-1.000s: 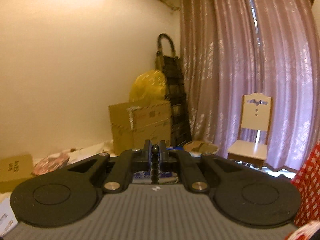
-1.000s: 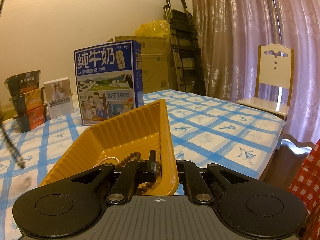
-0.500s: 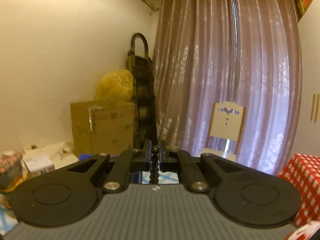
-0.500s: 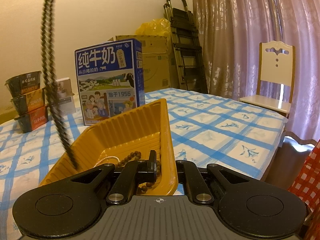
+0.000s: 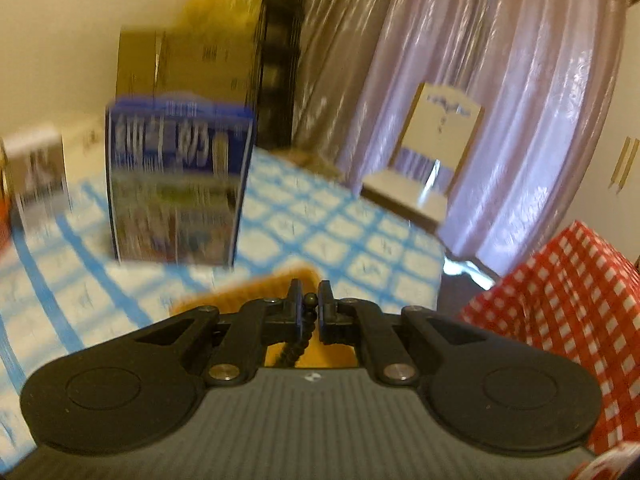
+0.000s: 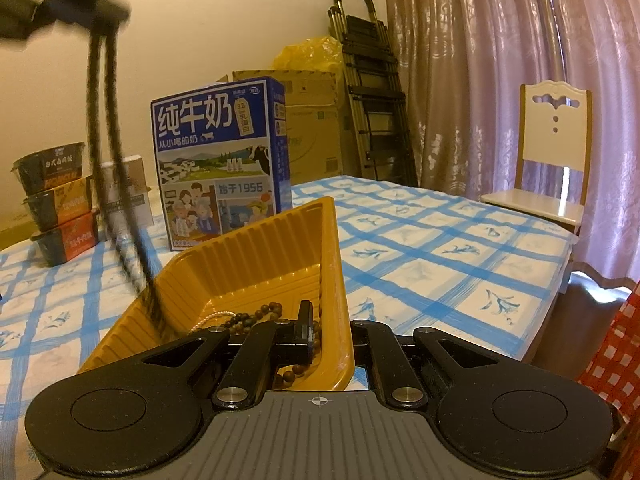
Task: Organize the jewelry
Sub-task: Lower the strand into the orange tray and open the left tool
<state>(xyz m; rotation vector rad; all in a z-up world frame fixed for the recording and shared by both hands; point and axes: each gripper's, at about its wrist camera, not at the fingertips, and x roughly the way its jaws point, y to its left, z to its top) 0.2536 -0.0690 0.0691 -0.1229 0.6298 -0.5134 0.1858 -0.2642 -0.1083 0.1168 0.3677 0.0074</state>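
Observation:
My left gripper (image 5: 310, 307) is shut on a black bead necklace (image 5: 298, 342) that hangs down over the orange tray (image 5: 292, 274). In the right wrist view that left gripper (image 6: 96, 4) shows blurred at top left, and the black necklace (image 6: 116, 184) dangles from it with its lower end inside the orange tray (image 6: 256, 256). A brown bead string (image 6: 260, 314) and a white pearl strand (image 6: 216, 316) lie in the tray. My right gripper (image 6: 330, 336) is shut on the tray's near right wall.
A blue milk carton (image 6: 220, 164) stands behind the tray on the blue-checked tablecloth (image 6: 440, 248). Stacked food bowls (image 6: 60, 208) and a small box sit at the left. A white chair (image 6: 548, 160), ladder, cardboard boxes and curtain lie beyond. Red checked cloth (image 5: 560, 300) is at the right.
My left gripper has tilted downward and moved over the tray, carrying the black necklace, whose lower end now reaches into the tray. My right gripper has kept its hold on the tray.

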